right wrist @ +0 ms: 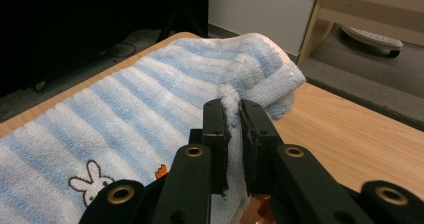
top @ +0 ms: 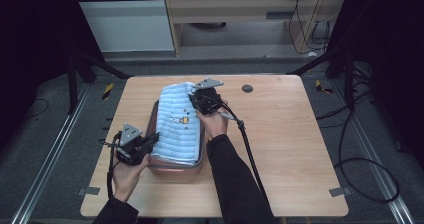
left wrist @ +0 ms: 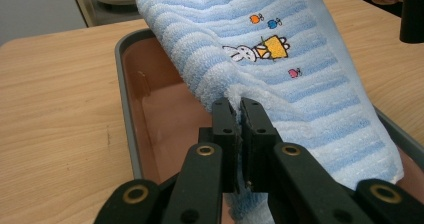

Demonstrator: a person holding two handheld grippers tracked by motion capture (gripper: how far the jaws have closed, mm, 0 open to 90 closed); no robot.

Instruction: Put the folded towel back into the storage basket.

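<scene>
Here, in the high view, a blue-and-white striped towel (top: 177, 124) lay draped over a brown tray (top: 172, 170) with a grey rim, just left of the middle of the wooden table (top: 295, 149). The towel ran from the upper middle of the frame down toward the lower left, covering most of the tray, with its small embroidered rabbit facing up.

The left gripper (top: 150, 143) sat at the lower left of the towel, held in the person's left hand (top: 127, 176). In the left gripper view its jaws were pressed together on a fold of the towel's (left wrist: 280, 69) edge, above the tray's (left wrist: 125, 109) reddish floor.

The right gripper (top: 196, 100) was at the towel's far end, near the upper middle of the high view, with the right hand (top: 215, 123) behind it. In the right gripper view its jaws were likewise pinching a bunched corner of the towel (right wrist: 150, 104), which rose between the pads.

A small dark round disc (top: 247, 88) lay on the table to the upper right of the towel, well apart from it.
</scene>
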